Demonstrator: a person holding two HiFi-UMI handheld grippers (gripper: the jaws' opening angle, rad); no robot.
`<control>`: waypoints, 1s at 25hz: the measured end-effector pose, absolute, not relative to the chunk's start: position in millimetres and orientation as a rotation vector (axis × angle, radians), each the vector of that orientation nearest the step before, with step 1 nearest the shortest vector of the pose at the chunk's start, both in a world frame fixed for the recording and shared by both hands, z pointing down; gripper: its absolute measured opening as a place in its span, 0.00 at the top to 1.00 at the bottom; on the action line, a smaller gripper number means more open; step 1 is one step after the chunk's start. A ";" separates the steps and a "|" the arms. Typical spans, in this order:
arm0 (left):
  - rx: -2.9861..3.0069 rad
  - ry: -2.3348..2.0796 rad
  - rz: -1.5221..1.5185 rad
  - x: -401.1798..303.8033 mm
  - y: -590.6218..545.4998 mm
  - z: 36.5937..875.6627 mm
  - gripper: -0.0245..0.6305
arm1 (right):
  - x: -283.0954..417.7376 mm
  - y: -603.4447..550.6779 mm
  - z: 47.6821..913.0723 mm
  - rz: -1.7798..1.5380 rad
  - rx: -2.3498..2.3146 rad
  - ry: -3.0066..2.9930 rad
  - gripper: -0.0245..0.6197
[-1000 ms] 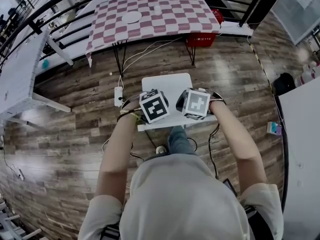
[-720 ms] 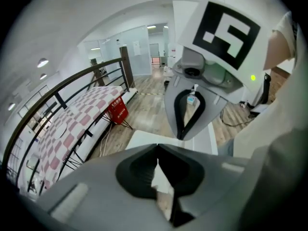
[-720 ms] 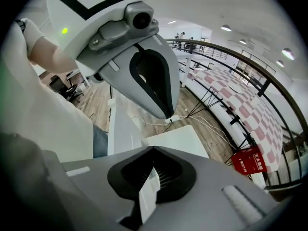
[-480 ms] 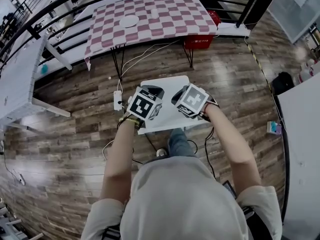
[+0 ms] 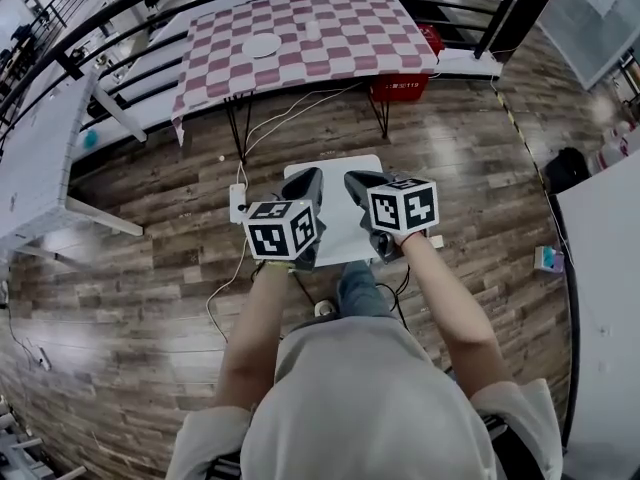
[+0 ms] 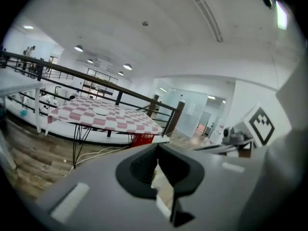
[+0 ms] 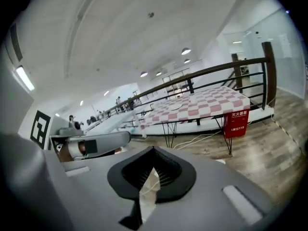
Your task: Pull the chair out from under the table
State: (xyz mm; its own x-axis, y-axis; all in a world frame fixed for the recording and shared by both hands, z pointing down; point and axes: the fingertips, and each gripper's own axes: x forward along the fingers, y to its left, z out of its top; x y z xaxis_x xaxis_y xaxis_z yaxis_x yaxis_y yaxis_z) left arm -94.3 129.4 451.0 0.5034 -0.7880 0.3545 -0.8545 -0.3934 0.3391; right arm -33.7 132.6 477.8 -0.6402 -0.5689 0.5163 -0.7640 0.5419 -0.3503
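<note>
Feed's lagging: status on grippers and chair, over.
Left gripper, right gripper shut, empty, above chair. Chair stands clear of checkered table. Power strip lies beside it.

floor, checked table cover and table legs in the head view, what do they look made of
Floor: wood or wood-look laminate with a glossy finish; plank seams, grain and light glare show. Table cover: red-and-white checked cloth or soft vinyl; its edge hangs and one corner droops. Table legs: thin black rods, probably painted metal.
</note>
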 end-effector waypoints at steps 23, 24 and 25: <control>2.303 -1.466 0.085 -78.2 158.2 425.7 0.95 | -6.2 157.5 425.4 0.588 1.549 -2.571 0.97; 2.312 -1.466 0.093 -77.7 158.1 424.9 0.95 | -6.2 157.7 424.9 0.585 1.551 -2.570 0.97; 2.319 -1.464 0.097 -77.2 158.2 424.1 0.95 | -6.2 158.0 424.5 0.582 1.552 -2.568 0.97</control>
State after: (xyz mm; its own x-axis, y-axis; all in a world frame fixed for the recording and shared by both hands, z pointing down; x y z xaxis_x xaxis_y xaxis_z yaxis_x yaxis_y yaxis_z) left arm -77.2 158.2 424.1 0.4502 -0.8530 0.2641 -0.8804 -0.3746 0.2908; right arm -6.2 158.0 424.5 -0.4817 -0.8356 0.2641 -0.8678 0.4129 -0.2766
